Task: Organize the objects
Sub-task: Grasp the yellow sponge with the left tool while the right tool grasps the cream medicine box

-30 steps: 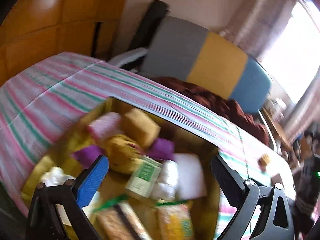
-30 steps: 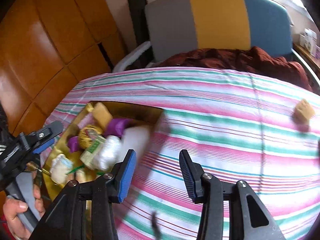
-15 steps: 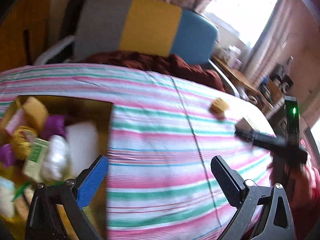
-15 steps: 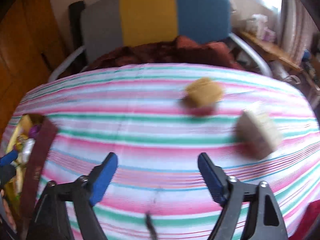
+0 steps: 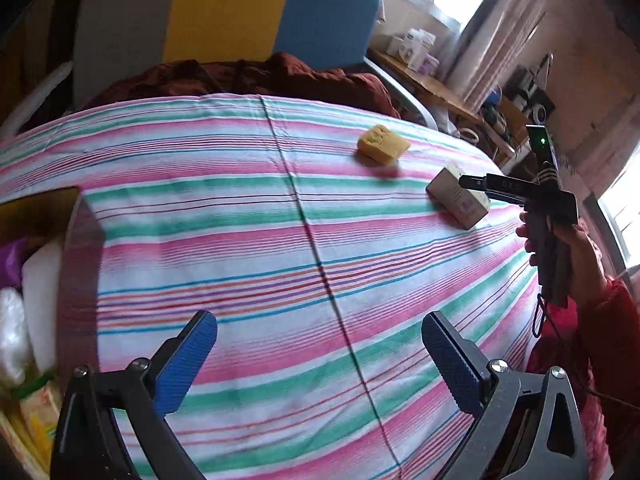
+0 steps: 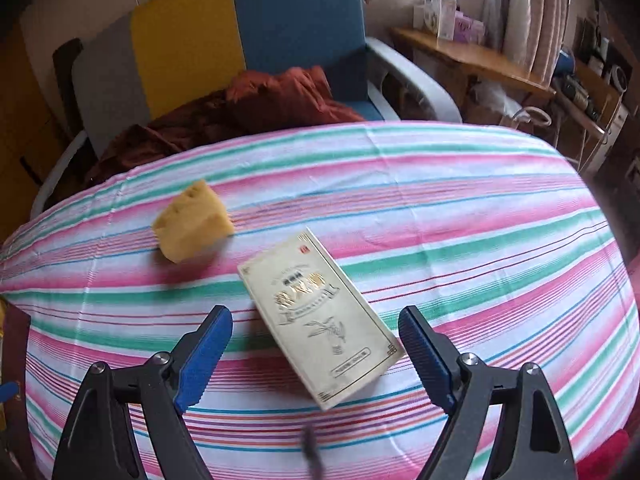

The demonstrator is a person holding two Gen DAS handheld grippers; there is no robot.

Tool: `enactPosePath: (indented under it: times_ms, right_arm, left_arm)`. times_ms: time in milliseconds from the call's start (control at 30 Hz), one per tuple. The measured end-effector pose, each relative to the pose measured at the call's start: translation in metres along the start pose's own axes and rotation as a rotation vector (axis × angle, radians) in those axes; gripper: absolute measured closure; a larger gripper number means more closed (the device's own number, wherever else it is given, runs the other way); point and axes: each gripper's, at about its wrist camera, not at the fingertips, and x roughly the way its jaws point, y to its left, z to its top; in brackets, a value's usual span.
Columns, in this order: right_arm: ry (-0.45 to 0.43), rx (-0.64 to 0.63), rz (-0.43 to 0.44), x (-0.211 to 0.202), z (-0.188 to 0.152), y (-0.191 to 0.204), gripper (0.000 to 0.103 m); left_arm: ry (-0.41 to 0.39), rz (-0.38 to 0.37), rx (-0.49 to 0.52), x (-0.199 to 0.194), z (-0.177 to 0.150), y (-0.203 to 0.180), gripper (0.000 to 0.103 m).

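A cream printed box [image 6: 320, 320] lies flat on the striped cloth, between the open jaws of my right gripper [image 6: 316, 344], which hovers just over it without touching. It also shows in the left wrist view [image 5: 458, 198], with the right gripper's fingers [image 5: 490, 190] at it. A yellow sponge block [image 6: 192, 222] sits just beyond the box, also in the left wrist view [image 5: 382, 145]. My left gripper [image 5: 320, 360] is open and empty over the cloth. A gold tray [image 5: 36, 216] with several packed items sits at the far left.
A striped cloth [image 5: 280, 240] covers the table. Behind it stands a grey, yellow and blue armchair [image 6: 224, 40] with a rust-brown blanket [image 6: 256, 104]. A wooden shelf [image 6: 472, 56] with boxes is at the right.
Both grippers swung right, away from the tray. My right gripper closed in on the cream box, which now lies between its open jaws. The tray slid to the left edge of view.
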Motion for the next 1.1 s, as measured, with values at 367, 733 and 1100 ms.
enactPosePath:
  times_ms: [367, 733, 1100]
  right_arm:
    - [0.070, 0.082, 0.023, 0.020, -0.012, -0.011, 0.049]
    - [0.091, 0.224, 0.006, 0.014, -0.015, -0.045, 0.050]
    - [0.112, 0.207, -0.012, 0.008, -0.018, -0.044, 0.050]
  left_arm:
    - [0.008, 0.062, 0.113, 0.060, 0.059, -0.031, 0.000]
    - [0.007, 0.069, 0.276, 0.140, 0.128, -0.087, 0.000]
    - [-0.029, 0.120, 0.415, 0.202, 0.178, -0.119, 0.000]
